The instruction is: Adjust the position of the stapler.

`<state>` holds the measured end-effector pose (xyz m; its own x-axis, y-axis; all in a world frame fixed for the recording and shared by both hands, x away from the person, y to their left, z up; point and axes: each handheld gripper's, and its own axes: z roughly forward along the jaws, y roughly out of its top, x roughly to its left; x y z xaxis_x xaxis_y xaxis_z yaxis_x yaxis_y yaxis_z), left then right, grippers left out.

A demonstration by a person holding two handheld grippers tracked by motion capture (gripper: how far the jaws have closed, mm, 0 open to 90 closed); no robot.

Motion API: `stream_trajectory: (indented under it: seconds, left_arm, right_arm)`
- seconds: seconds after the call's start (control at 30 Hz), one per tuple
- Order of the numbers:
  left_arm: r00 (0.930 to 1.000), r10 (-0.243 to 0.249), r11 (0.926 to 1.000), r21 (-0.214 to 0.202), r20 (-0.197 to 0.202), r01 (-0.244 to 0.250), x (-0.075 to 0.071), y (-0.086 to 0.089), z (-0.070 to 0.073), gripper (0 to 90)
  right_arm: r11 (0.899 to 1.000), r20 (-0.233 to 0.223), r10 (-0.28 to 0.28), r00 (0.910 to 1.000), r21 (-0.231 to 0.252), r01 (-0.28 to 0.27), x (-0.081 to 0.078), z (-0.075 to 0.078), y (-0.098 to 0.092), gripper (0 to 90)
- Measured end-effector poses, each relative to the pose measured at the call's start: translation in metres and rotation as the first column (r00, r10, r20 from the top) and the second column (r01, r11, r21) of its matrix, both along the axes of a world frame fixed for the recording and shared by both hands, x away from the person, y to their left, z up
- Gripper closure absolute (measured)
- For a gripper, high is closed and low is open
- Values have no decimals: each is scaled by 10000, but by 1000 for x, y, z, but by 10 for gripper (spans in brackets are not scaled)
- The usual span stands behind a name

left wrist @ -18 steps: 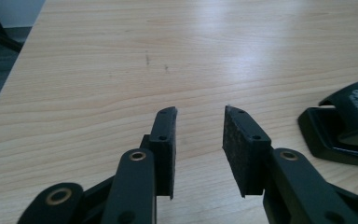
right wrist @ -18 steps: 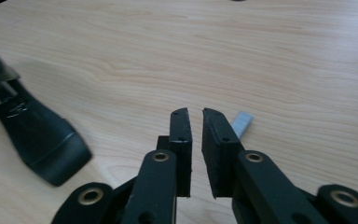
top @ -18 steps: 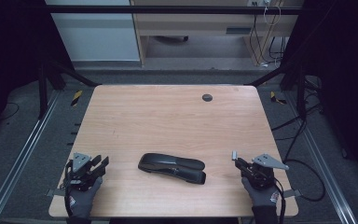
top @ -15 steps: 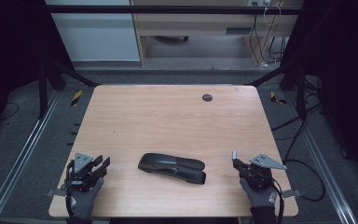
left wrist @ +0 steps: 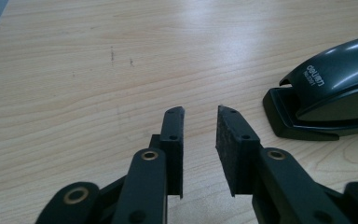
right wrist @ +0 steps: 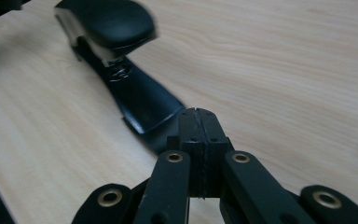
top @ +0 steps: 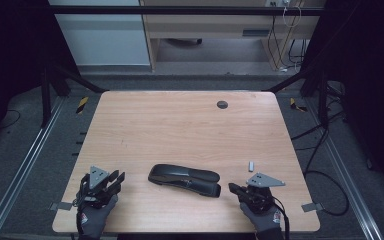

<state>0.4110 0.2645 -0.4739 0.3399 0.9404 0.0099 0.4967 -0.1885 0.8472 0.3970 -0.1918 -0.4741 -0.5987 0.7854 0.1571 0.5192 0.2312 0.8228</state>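
A black stapler [top: 184,180] lies flat near the table's front, between my two grippers. In the left gripper view its rounded end with a printed logo [left wrist: 328,91] sits to the right of my jaws. My left gripper [top: 117,178] [left wrist: 200,111] is open with a narrow gap and nothing in it, a little left of the stapler. My right gripper [top: 231,188] [right wrist: 196,111] is shut with nothing between the jaws. Its tips are right at the end of the stapler's base [right wrist: 142,105]. A small grey metal piece [top: 251,163] lies on the table behind the right gripper.
The wooden table [top: 180,125] has a round dark cable hole [top: 222,104] at the back. Metal rails and cables run along the floor on both sides. A cabinet and a desk stand beyond the table's far edge.
My right gripper has pulled back and swung its tips left to the stapler's end; the small grey piece lies where those tips were. The left gripper has barely moved.
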Motion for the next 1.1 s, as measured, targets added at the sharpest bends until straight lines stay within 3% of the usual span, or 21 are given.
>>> stream_trajectory:
  seconds: [0.2, 0.33, 0.7, 1.1]
  left_arm:
    - [9999, -92, 10000, 7, -81, 92, 0, -2, -2, 776]
    - [9999, -83, 9999, 56, -68, 84, 0, -2, -2, 804]
    - [9996, -275, 9996, 77, -89, 275, 0, -4, -1, 899]
    - [9988, -441, 9990, 25, -235, 441, 5, -13, -2, 900]
  right_arm:
    - [9977, -335, 677, 9971, 5, -677, -4, -10, 22, 900]
    - [9957, -530, 868, 9948, -275, -884, -3, -17, 34, 900]
    - [9941, -735, 910, 9931, -530, -950, -1, -25, 48, 900]
    - [9920, -782, 906, 9928, -813, -969, -1, -28, 53, 900]
